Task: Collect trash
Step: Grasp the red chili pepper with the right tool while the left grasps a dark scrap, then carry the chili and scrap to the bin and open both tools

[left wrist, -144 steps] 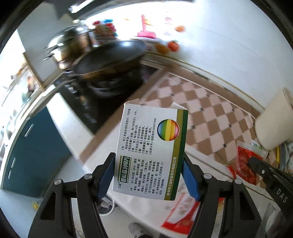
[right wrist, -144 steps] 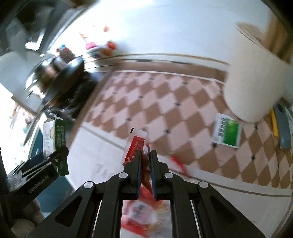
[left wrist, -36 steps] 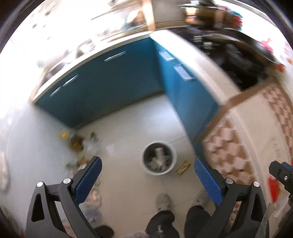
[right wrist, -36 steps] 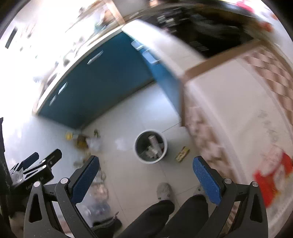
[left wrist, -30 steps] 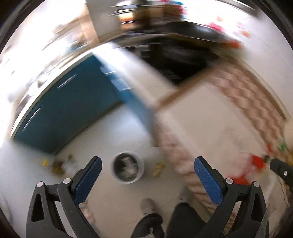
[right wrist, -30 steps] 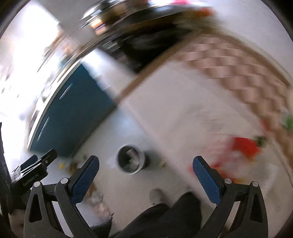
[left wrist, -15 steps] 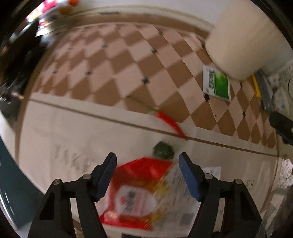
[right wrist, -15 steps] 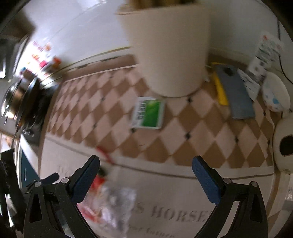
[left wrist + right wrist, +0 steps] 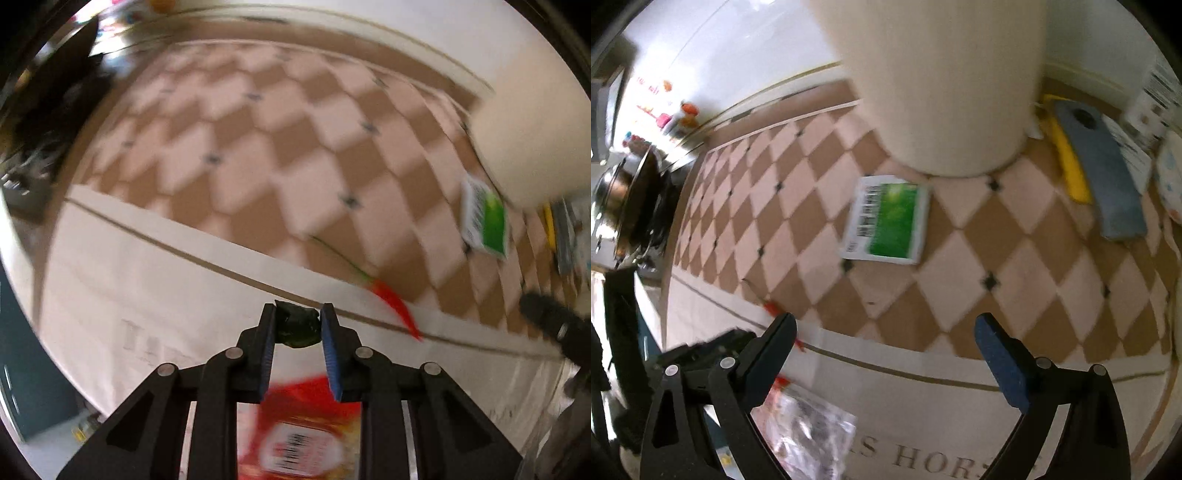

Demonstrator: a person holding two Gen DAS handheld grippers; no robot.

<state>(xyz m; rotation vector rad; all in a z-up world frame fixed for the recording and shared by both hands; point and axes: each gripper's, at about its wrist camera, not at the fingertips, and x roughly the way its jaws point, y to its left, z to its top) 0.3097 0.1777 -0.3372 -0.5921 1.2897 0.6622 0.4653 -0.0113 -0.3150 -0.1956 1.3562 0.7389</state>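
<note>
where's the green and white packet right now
In the right wrist view the green and white packet lies flat on the checkered cloth, just below the big cream cylinder.

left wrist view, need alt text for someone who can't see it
The left gripper is closing its blue-padded jaws around a small dark green crumpled scrap on a cream and brown checked tablecloth. A red chilli lies just to its right, a green and white packet farther right, and a blurred red wrapper below.
</note>
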